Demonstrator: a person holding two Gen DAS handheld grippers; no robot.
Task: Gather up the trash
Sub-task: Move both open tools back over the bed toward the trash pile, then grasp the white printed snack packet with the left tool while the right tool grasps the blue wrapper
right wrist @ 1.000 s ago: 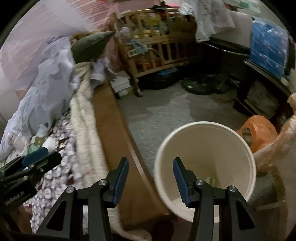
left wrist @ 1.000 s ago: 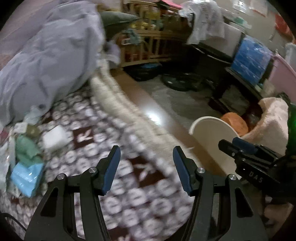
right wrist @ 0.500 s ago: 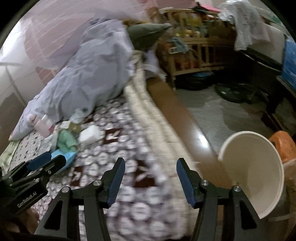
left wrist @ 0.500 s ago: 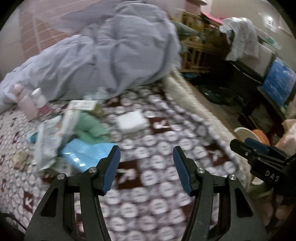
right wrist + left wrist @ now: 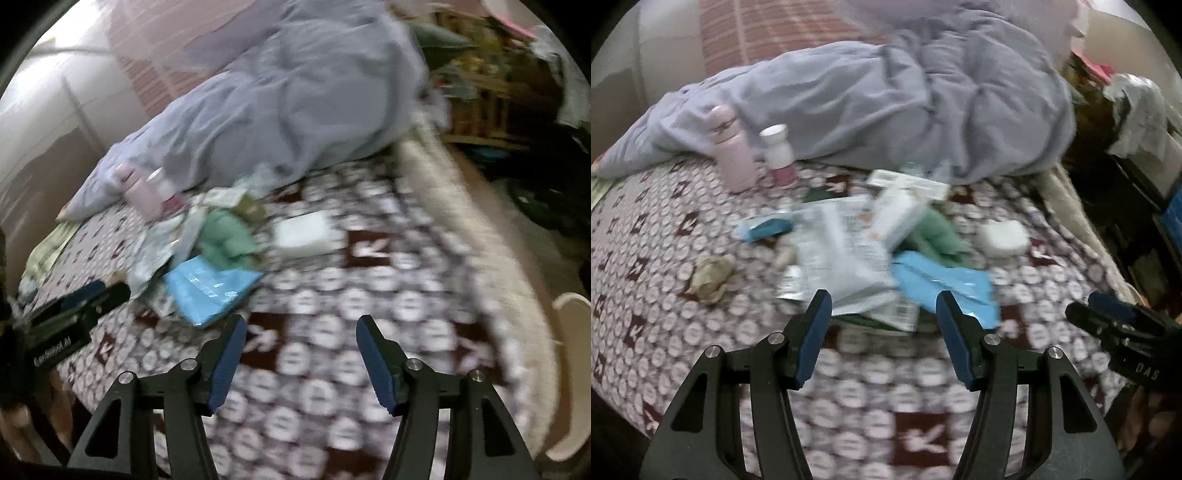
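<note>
As both views swing from the bin to the bed, the left claw point(image 5: 882, 314) and right claw point(image 5: 299, 338) hang spread and empty, the right's jaws just widening, over the trash pile point(image 5: 849, 243) mid-bed.

The left gripper point(image 5: 882, 314) hangs over a patterned bedspread point(image 5: 871, 398), jaws apart with nothing between them. Just beyond its tips lies a heap of trash — a pale printed packet point(image 5: 842, 254), a blue wrapper point(image 5: 945, 286) beside it, green cloth point(image 5: 934, 232) behind. Left of the packet sits a crumpled brown paper point(image 5: 711, 275); farther back, a pink bottle point(image 5: 733, 155) stands against a grey duvet point(image 5: 905, 107).
</note>
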